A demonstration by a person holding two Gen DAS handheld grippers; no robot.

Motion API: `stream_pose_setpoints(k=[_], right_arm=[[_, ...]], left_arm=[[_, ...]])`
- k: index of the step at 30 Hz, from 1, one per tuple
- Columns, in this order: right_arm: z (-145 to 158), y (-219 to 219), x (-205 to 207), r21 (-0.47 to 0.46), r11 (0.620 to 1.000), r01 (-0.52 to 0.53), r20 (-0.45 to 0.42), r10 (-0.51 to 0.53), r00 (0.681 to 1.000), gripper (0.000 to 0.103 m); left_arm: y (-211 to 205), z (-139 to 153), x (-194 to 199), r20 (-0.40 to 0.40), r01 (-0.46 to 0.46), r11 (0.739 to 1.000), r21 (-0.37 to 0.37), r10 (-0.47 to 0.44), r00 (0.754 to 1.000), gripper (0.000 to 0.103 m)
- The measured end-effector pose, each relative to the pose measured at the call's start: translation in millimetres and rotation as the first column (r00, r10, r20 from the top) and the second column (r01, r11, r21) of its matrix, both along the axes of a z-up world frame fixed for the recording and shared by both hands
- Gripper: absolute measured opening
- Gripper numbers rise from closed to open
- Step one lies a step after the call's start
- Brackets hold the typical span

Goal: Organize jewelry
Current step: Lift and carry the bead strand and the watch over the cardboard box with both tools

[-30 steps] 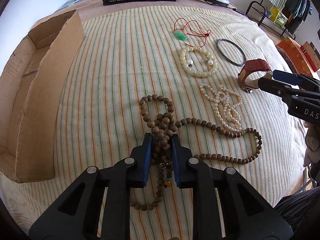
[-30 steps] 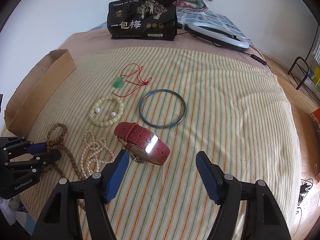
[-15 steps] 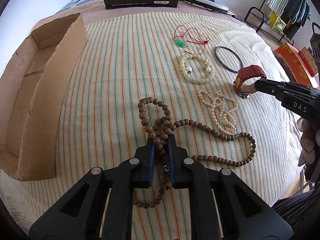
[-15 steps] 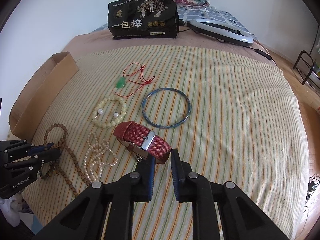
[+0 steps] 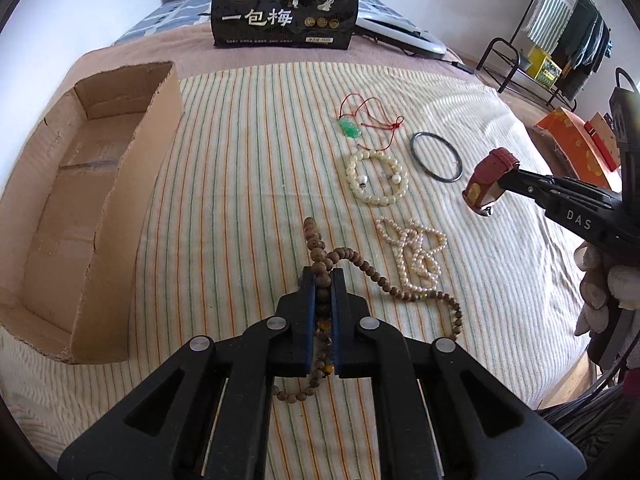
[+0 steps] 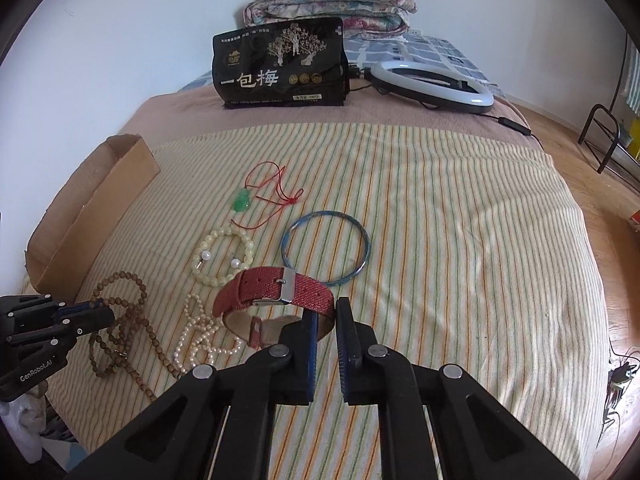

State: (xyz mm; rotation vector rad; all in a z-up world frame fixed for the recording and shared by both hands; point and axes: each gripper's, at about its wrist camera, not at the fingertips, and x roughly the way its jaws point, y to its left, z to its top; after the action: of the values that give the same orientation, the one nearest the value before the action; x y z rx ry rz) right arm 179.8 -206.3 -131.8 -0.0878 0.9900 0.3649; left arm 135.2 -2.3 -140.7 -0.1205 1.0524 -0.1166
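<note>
Your left gripper [image 5: 323,280] fingers clamp the brown wooden bead necklace [image 5: 372,272]; your right gripper [image 6: 327,320] fingers clamp the red woven-strap watch [image 6: 276,292].

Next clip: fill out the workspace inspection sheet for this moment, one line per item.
Surface: striped bedspread.
Job's things: brown wooden bead necklace; red-strap watch, lifted; white pearl strand, cream bead bracelet, dark bangle, green pendant on red cord; open cardboard box at left.
Clutter: black snack bag.
Grippers: left gripper shut on necklace; right gripper pinching watch strap.
Cables: ring light cord.
Surroundings: folded quilt.
</note>
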Motion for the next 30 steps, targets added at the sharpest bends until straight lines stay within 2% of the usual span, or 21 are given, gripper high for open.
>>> stream_pose_setpoints(k=[7, 13, 21, 30], right_arm=[[14, 7, -5, -0.001, 1.0, -0.012, 0.049, 0.012, 0.999, 0.005], [29, 9, -8, 0.002, 1.0, -0.014, 0.091, 0.014, 0.996, 0.004], [50, 13, -11, 0.019, 1.0, -0.016, 0.141, 0.013, 0.99, 0.004], [74, 35, -12, 0.034, 0.998, -0.049, 0.194, 0.042, 0.98, 0.004]], left_arm=[[9, 27, -4, 0.053, -0.012, 0.999, -0.049, 0.015, 0.998, 0.004], [16, 74, -14, 0.154, -0.003, 0.997, -0.082, 0.016, 0.988, 0.004], [32, 130, -19, 0.279, 0.006, 0.993, -0.117, 0.027, 0.96, 0.004], [70, 171, -21, 0.38, -0.064, 0.989, -0.134, 0.111, 0.919, 0.004]])
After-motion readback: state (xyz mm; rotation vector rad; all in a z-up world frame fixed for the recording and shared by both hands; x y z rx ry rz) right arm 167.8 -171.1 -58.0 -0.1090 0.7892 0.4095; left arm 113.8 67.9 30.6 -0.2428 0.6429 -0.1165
